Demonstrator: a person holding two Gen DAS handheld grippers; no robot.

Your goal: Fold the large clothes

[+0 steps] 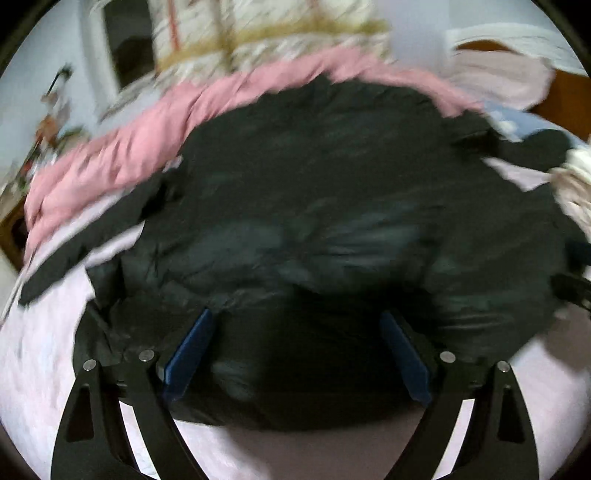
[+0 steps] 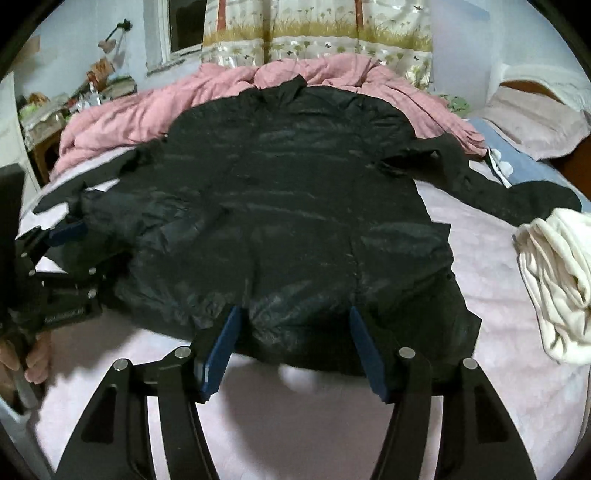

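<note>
Black, shiny fabric fills both views: a large dark jacket (image 2: 288, 206) lies spread flat on a bed (image 2: 491, 295) covered in a pale pink sheet, hem toward the cameras and collar at the far end. Nearest the lens, the right tongs (image 2: 291, 347) stand spread at the hem's edge, blue pads either side of the cloth, pinching nothing. The left tongs (image 1: 295, 354) are likewise spread, poised over the jacket's lower left corner; that view is blurred, and whether the pads touch the fabric cannot be told. From the right wrist, the left tool shows at the jacket's left edge, the holder's fingers visible below it. By the look of it the folding has barely begun: the body lies open and roughly smoothed, one sleeve (image 2: 480, 184) stretched toward the right and the other lying out to the left, no fold yet made. A bundled white garment (image 2: 554, 288) sits on the bed near the right sleeve. Beyond the collar a pink quilt (image 2: 229, 96) is heaped across the bed, with a pillow (image 2: 535, 118) on the far right. Farther back hang floral curtains (image 2: 317, 33) beside a window, and a cluttered side table (image 2: 55, 110) stands against the pale wall.
</note>
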